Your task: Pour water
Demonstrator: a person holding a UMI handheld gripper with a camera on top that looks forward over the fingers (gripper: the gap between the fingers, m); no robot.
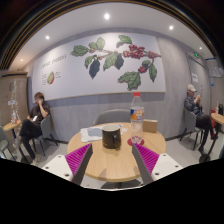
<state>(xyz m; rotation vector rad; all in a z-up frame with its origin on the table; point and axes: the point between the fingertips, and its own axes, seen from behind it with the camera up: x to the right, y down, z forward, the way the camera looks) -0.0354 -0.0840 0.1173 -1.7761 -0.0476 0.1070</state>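
Looking out along the fingers, I see the hand-held gripper (112,156) spread wide, its two pink pads well apart and pinching nothing. Both tips hang over the near edge of a round wooden table (88,162).

Going left to right across that table: a pale folded item (92,132), maybe a napkin or card, lies left of centre; I cannot tell which. Next comes a dark cup (111,138), squat and upright, almost dead ahead and just beyond the gap between the fingers. Whether it holds anything I cannot see from this angle. Right of it and a little farther back stands a clear plastic bottle (136,107) with a coloured label, upright, long axis vertical; its fill level is not readable. Farther right sits a small tan box (151,126).

My judgement: the bottle is what I must pick up first, and it lies ahead and slightly right of the fingers' line, so the approach needs a rightward nudge past the cup.

People sit at either side of the room, well apart from the table.
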